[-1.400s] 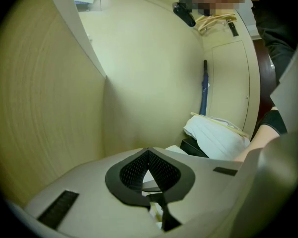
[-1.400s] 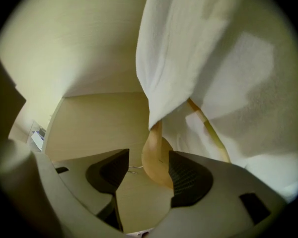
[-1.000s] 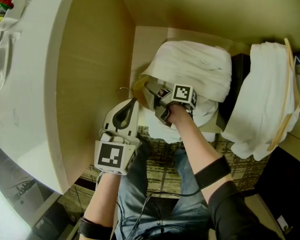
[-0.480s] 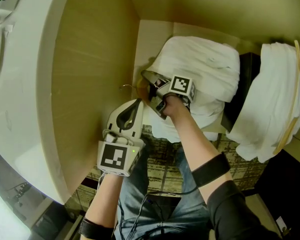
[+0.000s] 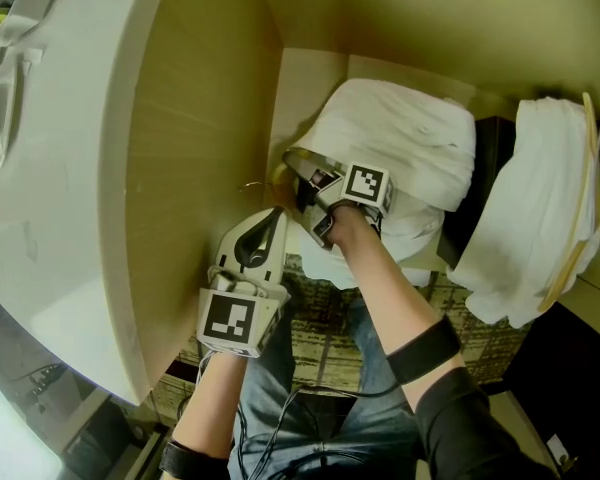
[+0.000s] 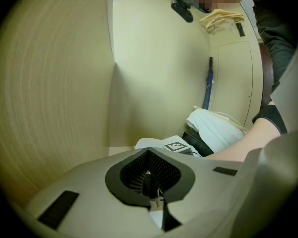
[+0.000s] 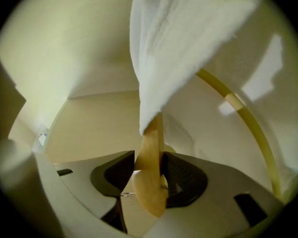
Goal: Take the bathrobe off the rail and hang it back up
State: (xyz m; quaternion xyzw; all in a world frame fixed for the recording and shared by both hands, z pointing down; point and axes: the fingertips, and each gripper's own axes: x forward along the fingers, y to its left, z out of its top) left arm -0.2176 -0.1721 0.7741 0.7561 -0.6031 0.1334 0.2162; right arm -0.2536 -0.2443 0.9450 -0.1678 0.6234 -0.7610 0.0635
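Note:
A white bathrobe (image 5: 400, 138) hangs on a wooden hanger (image 5: 278, 173) inside the wardrobe. My right gripper (image 5: 294, 171) is at the hanger's near end, below the robe's edge. In the right gripper view the wooden hanger (image 7: 149, 148) stands between the pads, with the bathrobe (image 7: 179, 38) draped above it. The right gripper (image 7: 149, 175) has just been closing, and its pads now press on the hanger. My left gripper (image 5: 276, 212) hovers just below and left of it, shut and empty. In its own view the left gripper (image 6: 150, 185) points at the wardrobe's back corner.
The hanger's metal hook (image 5: 250, 184) shows beside the wooden side wall (image 5: 190, 148). A second white robe (image 5: 535, 208) hangs on its own hanger at the right. A white counter (image 5: 50, 168) lies to the left. A blue umbrella (image 6: 207, 83) leans in the far corner.
The right gripper's jaws have narrowed onto the hanger's end and the hand has shifted slightly up. The left gripper has stayed shut in nearly the same place.

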